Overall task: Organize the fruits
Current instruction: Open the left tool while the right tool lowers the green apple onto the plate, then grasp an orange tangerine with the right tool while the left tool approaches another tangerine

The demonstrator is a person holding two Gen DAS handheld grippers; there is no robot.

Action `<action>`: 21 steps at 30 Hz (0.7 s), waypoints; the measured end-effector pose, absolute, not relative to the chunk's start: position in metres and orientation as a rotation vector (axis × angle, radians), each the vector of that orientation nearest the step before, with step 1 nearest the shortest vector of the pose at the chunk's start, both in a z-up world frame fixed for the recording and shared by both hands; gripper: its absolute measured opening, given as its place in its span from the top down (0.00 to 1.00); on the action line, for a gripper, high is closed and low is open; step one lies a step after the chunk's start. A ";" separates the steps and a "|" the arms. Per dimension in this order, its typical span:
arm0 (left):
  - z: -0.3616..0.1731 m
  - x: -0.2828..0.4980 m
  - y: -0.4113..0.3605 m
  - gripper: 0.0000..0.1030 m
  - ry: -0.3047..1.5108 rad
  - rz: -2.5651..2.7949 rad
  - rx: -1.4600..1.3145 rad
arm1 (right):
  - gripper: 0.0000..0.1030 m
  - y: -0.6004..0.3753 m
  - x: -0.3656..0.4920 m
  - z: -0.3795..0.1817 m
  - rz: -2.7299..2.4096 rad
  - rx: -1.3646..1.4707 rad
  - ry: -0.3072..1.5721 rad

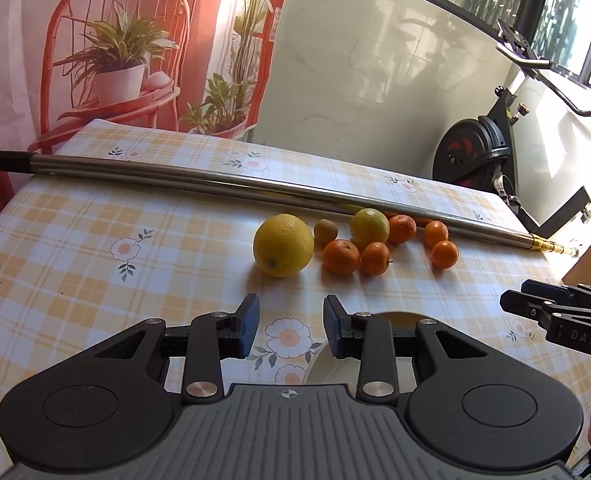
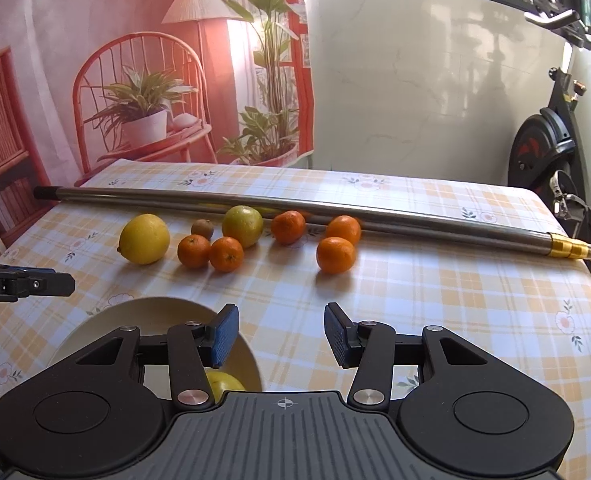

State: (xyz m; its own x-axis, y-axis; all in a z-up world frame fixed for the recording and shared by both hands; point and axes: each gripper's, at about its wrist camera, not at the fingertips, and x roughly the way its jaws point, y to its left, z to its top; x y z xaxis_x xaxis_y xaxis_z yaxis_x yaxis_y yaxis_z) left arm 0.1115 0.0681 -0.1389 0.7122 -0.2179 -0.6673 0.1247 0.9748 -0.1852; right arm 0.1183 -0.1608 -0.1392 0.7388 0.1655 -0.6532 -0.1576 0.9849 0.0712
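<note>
One fruit, a yellow-green one, already lies in the cream bowl; the rest are still out on the table, so the sorting looks barely begun. Both tools hang over the near side of the table, beside the bowl, and neither carries anything. The left gripper has its blue pads apart with only tablecloth showing between them. The right gripper also stands apart and empty.

Taking the bowl as the landmark: the big yellow lemon sits just beyond it, nearest of the loose fruit. Further beyond lie a small brown kiwi, a greenish lime-coloured fruit and five mandarins, two of them touching each other and three off to the bowl's far right. Behind them all, a long metal pole runs across the table.

The next move is probably a reach beyond the bowl to one of these. The lemon is broad, so the pads would need to spread wider than they stand now; its peel looks pebbled and firm. The mandarins are small, round and glossy, likely to roll on the smooth checked tablecloth, so a centred, gentle squeeze suits them. The bowl is smooth and shallow-walled.
</note>
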 end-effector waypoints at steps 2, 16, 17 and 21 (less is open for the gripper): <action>-0.135 0.116 0.069 0.64 0.748 -0.183 -0.132 | 0.57 -0.166 0.124 -0.137 0.177 0.000 0.700; -0.137 0.145 0.051 0.64 0.751 -0.174 -0.123 | 0.57 -0.181 0.190 -0.166 0.195 -0.077 0.606; -0.137 0.147 0.049 0.64 0.753 -0.174 -0.124 | 0.57 -0.182 0.194 -0.169 0.196 -0.074 0.606; -0.139 0.154 0.043 0.64 0.759 -0.176 -0.123 | 0.57 -0.182 0.210 -0.187 0.205 -0.058 0.613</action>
